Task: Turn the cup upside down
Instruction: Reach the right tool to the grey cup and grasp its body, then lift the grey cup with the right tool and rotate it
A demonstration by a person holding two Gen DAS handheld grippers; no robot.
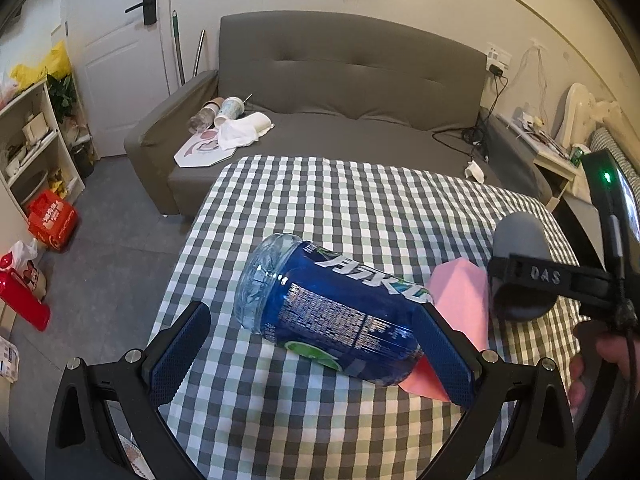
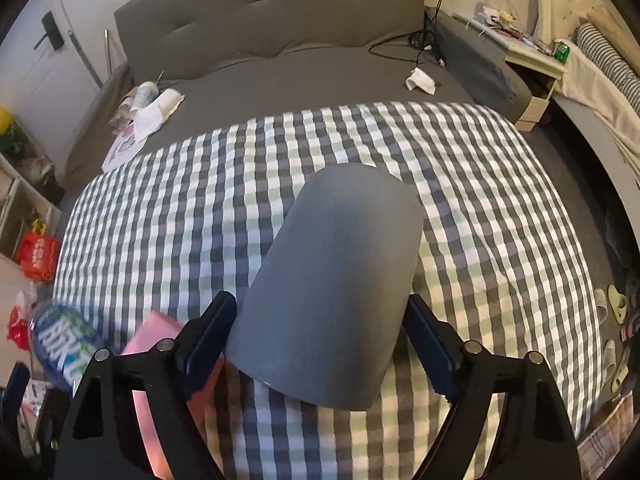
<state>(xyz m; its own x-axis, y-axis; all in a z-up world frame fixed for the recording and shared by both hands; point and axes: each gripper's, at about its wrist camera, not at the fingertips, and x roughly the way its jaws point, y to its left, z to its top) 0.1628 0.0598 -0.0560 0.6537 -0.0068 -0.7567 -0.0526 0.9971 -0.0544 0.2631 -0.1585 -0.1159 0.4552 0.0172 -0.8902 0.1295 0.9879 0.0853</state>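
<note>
- The grey cup (image 2: 336, 280) sits between the fingers of the right tool (image 2: 322, 350), which pinch it near its open rim; its closed, rounded end points away from the camera, tilted up above the checked bench (image 2: 500, 208).
- From the left wrist view the same cup (image 1: 520, 264) appears lifted off the cloth, well to the right, with a black strap of the right tool crossing it.
- The left tool (image 1: 308, 354) is spread wide and holds nothing; a blue bottle (image 1: 332, 304) lies on its side between its fingers, the right finger close to or touching the bottle.
- A pink sheet (image 1: 464, 300) lies flat between bottle and cup.
- The step in hand seems to be the turn itself: the cup looks partway over, not yet mouth-down.
- To do it well, keep the pinch firm and low on the wall so the smooth cup does not slip while the wrist rolls.
- Bring the rim level before lowering, or it may land on one edge and tip.
- Choose bare cloth clear of the pink sheet and bottle.
- Loosen the grip only once the rim rests evenly.
</note>
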